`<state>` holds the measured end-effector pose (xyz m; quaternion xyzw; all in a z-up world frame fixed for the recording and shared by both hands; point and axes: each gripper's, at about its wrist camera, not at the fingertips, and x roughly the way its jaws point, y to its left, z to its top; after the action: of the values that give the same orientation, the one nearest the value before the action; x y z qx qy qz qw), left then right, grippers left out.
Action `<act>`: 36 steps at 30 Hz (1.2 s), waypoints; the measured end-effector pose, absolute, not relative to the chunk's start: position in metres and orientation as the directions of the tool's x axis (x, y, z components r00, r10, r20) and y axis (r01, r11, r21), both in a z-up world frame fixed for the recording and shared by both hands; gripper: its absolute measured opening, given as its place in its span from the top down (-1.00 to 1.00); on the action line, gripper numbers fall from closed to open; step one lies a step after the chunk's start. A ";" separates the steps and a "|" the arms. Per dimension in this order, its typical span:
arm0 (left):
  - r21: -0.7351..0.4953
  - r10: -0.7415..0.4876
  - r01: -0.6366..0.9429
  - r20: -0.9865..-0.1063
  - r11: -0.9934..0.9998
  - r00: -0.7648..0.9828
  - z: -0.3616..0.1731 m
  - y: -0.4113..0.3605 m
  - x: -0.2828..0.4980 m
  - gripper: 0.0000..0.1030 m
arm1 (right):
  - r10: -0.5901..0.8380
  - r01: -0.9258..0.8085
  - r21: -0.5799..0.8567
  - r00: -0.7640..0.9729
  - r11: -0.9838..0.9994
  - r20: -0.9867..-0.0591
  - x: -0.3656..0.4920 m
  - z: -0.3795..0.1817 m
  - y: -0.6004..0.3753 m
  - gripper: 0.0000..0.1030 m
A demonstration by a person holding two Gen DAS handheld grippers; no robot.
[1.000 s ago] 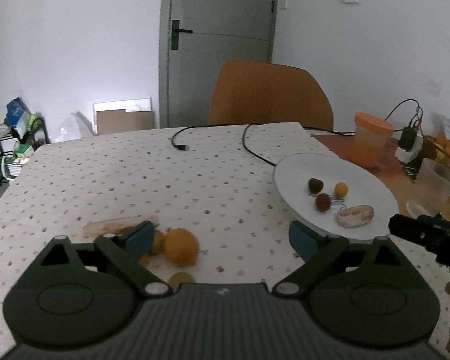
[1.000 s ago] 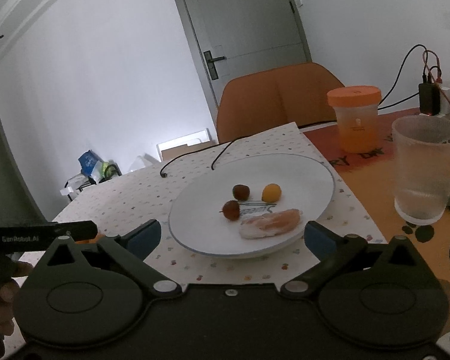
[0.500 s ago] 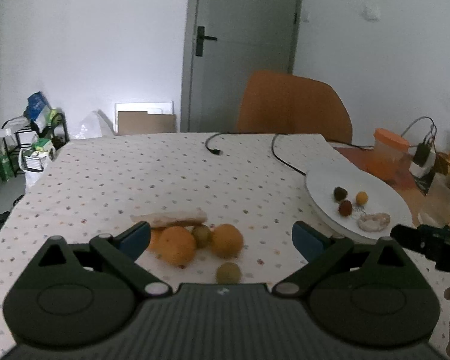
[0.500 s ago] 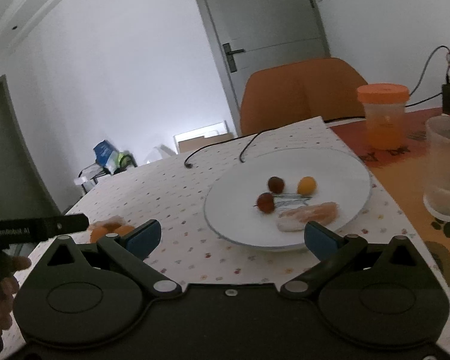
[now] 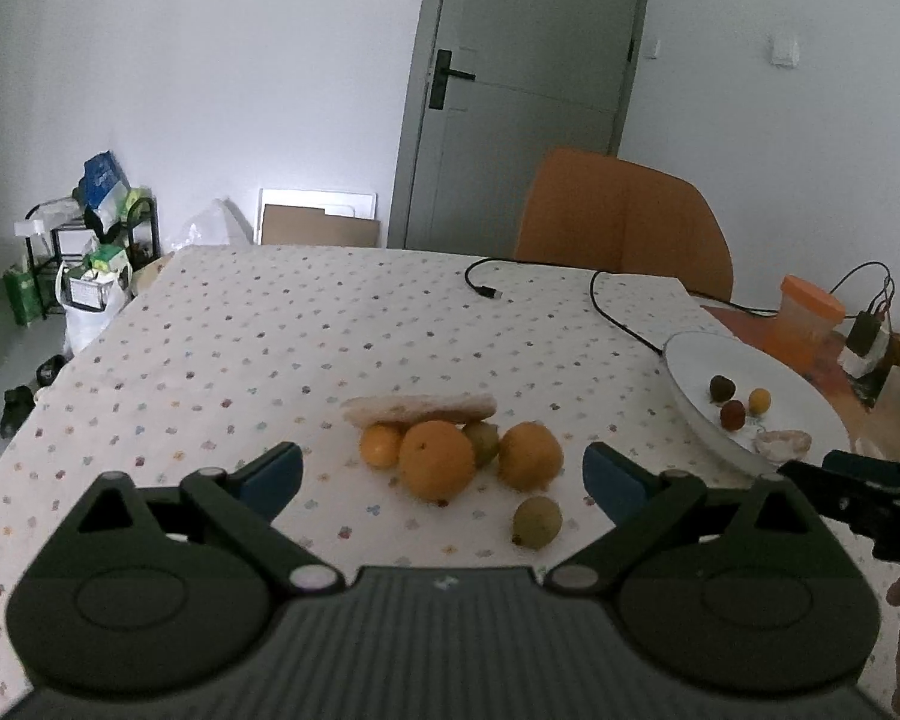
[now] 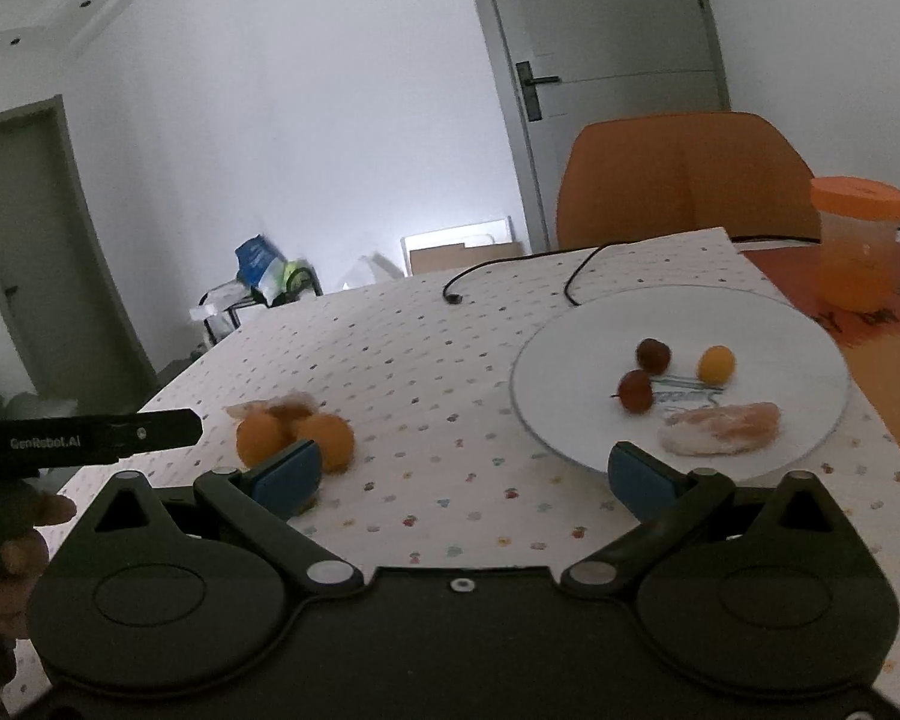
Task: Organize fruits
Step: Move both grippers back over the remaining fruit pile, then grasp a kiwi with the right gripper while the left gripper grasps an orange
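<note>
Left wrist view | left hand-held gripper (image 5: pixel 444 471) wide open, empty | orange cluster (image 5: pixel 437 460) on surface dead ahead, between its fingers, nearer this hand | plate (image 5: pixel 810 396) far right | right hand-held gripper (image 6: pixel 462 474) open, empty.

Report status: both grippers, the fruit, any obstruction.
Left gripper open, empty, facing the loose pile of orange and green fruit. Right gripper open, empty, before the round white plate. Nothing between.
</note>
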<state>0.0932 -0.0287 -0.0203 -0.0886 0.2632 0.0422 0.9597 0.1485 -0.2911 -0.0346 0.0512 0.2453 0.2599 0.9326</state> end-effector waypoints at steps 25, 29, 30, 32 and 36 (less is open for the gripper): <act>-0.232 0.043 -0.189 -0.517 0.954 0.855 -0.043 0.019 0.085 -0.54 | 0.573 -0.559 0.207 0.631 0.803 -0.523 0.161 -0.048 -0.220 -0.59; -0.244 0.041 -0.196 -0.523 0.950 0.852 -0.047 0.027 0.084 -0.53 | 0.575 -0.568 0.202 0.615 0.798 -0.539 0.162 -0.051 -0.209 -0.51; -0.247 0.040 -0.197 -0.524 0.949 0.850 -0.048 0.029 0.084 -0.53 | 0.577 -0.572 0.201 0.612 0.795 -0.541 0.162 -0.052 -0.206 -0.49; -0.253 0.039 -0.201 -0.529 0.946 0.848 -0.050 0.033 0.085 -0.46 | 0.580 -0.579 0.198 0.606 0.791 -0.544 0.161 -0.053 -0.201 -0.47; -0.262 0.033 -0.203 -0.537 0.943 0.843 -0.053 0.037 0.085 -0.40 | 0.585 -0.590 0.197 0.590 0.783 -0.556 0.163 -0.056 -0.192 -0.39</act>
<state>0.0846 0.0371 -0.0529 -0.1565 0.2731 0.0623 0.9471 0.1629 -0.1916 -0.0558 -0.0041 0.3104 0.3294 0.8917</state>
